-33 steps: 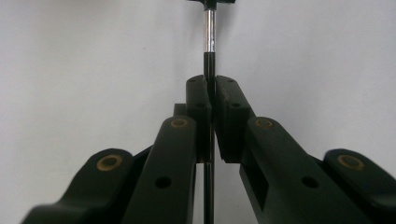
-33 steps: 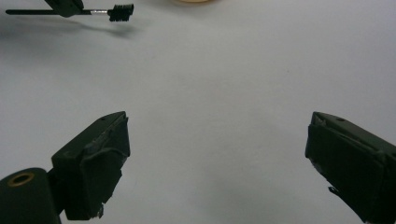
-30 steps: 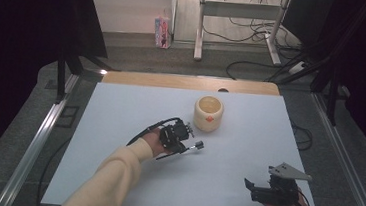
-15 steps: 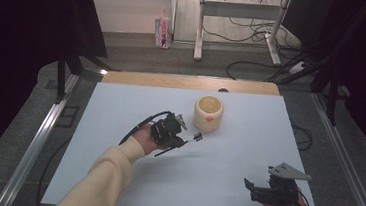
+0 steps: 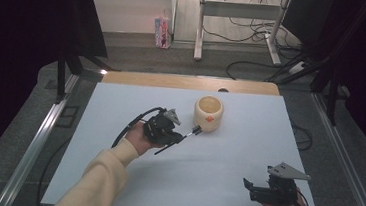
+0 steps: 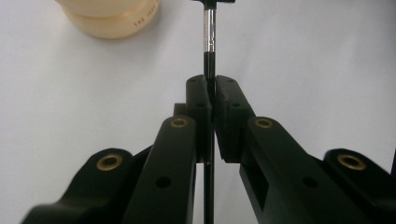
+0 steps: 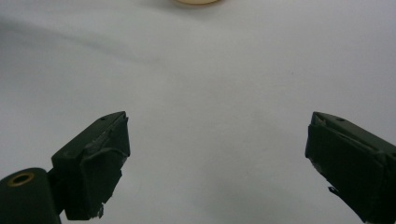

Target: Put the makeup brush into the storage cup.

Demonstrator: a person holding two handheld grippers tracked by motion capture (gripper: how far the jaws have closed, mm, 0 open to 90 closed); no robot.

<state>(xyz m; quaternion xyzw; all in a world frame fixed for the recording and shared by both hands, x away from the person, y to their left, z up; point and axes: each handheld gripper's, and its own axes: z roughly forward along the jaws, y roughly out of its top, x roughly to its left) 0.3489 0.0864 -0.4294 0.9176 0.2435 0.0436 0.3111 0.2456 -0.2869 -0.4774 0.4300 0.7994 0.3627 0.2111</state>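
A thin black brush-like tool with a silver ferrule [image 5: 196,131] [image 6: 210,37] is clamped between the pads of my left gripper [image 5: 180,137] [image 6: 212,86], which is shut on its stem. The tool's far end points at a cream cup [image 5: 208,113] [image 6: 109,16] and lies close to its lower left side. Whether it touches the cup I cannot tell. The stem's back end sticks out below the jaws. My right gripper [image 5: 248,185] [image 7: 217,135] rests at the near right of the white mat, jaws wide open with nothing between them, pointing left.
The white mat [image 5: 163,191] covers the table, with a wooden strip [image 5: 188,82] at its far edge. Metal rails [image 5: 37,140] run along both sides. A cable [image 5: 129,126] loops from the left gripper. The cup's rim [image 7: 196,2] shows far ahead of the right gripper.
My left gripper has risen and shifted slightly left and away with the tool in it, bringing the tool's tip up beside the cup. The right gripper has stayed put.
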